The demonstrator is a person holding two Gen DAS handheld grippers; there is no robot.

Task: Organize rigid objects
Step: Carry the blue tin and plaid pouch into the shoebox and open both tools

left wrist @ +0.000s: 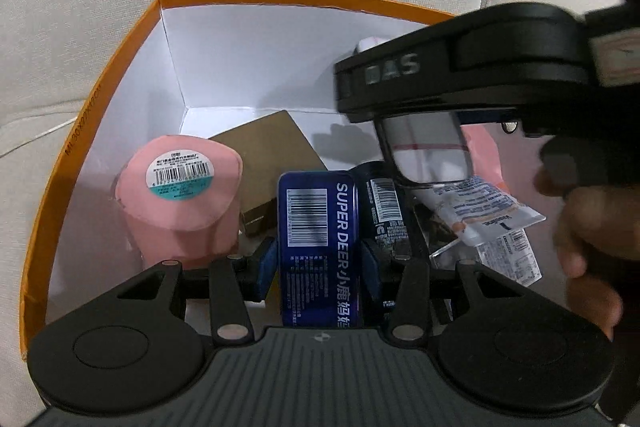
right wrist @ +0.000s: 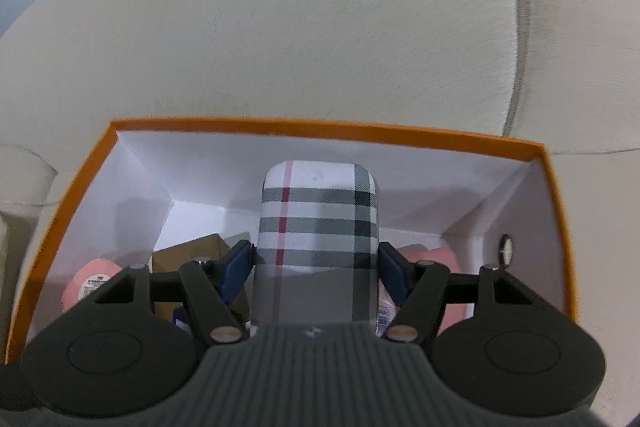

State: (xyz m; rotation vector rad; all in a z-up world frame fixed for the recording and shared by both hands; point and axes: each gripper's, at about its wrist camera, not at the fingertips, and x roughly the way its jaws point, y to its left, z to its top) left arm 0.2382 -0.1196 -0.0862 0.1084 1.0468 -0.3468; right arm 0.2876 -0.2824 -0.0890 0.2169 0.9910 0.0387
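My left gripper (left wrist: 319, 263) is shut on a blue "SUPER DEER" tin (left wrist: 316, 223), held lengthwise over the inside of an orange box (left wrist: 100, 99) with white walls. My right gripper (right wrist: 318, 263) is shut on a plaid grey-and-white case (right wrist: 318, 223), also above the same orange box (right wrist: 320, 133). From the left wrist view the right gripper's black housing (left wrist: 460, 75) crosses the upper right, and the plaid case (left wrist: 424, 151) hangs below it. A hand (left wrist: 588, 231) shows at the right edge.
Inside the box lie a pink roll with a barcode label (left wrist: 180, 195), a brown carton (left wrist: 268, 155), a dark can (left wrist: 384, 211), a printed sachet (left wrist: 488, 211) and another pink item (right wrist: 432, 251). The box sits on a beige sofa cushion (right wrist: 280, 27).
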